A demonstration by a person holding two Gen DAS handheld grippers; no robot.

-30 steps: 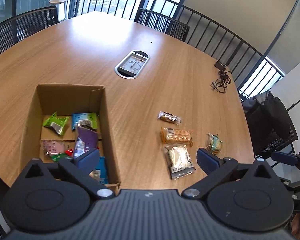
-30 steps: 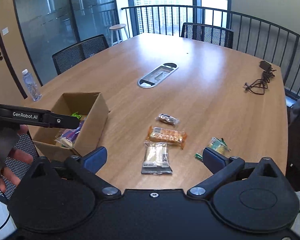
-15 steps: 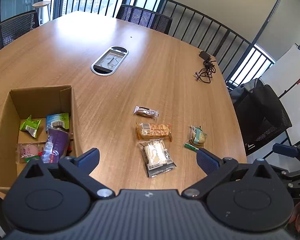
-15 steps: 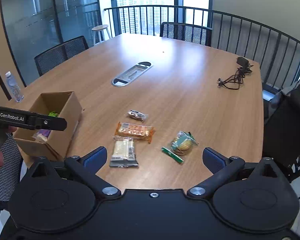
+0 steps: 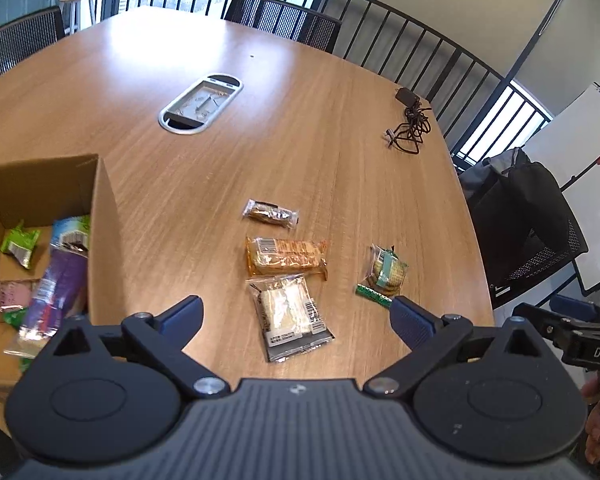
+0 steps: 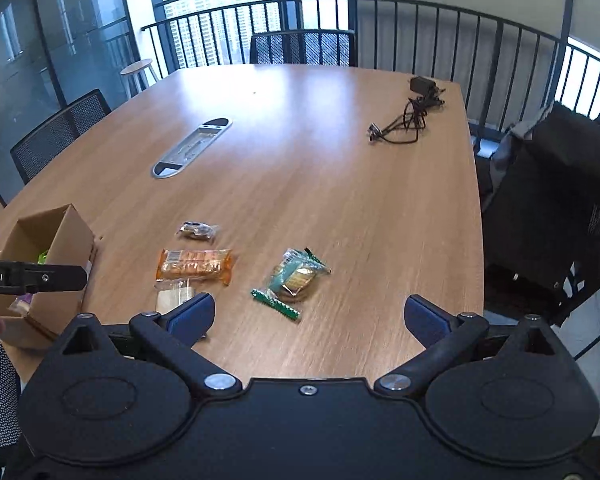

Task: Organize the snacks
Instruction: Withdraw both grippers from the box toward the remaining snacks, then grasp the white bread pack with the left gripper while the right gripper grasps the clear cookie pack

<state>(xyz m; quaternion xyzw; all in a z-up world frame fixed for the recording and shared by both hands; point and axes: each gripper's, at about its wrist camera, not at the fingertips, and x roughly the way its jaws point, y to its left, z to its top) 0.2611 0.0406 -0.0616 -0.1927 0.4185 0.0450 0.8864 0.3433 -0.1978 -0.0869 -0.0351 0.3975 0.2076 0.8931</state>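
Snacks lie loose on the wooden counter [image 5: 300, 128]: nearest the left gripper [image 5: 296, 316], whose fingers are spread and empty, a clear cracker pack [image 5: 290, 316], then an orange pack [image 5: 286, 258] and a small dark bar [image 5: 271, 213]. Right gripper [image 6: 308, 316], likewise spread and empty, faces a green-wrapped biscuit [image 6: 294, 278]. Leftward, a cardboard box [image 5: 102, 240] holds more packets.

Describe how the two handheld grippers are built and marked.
The left gripper and right gripper look alike: black ribbed body, two round black hubs, black linkage arms with silver pivot screws, and blue finger pads. From the side, the left one's bar shows white lettering ending "bot.AI".
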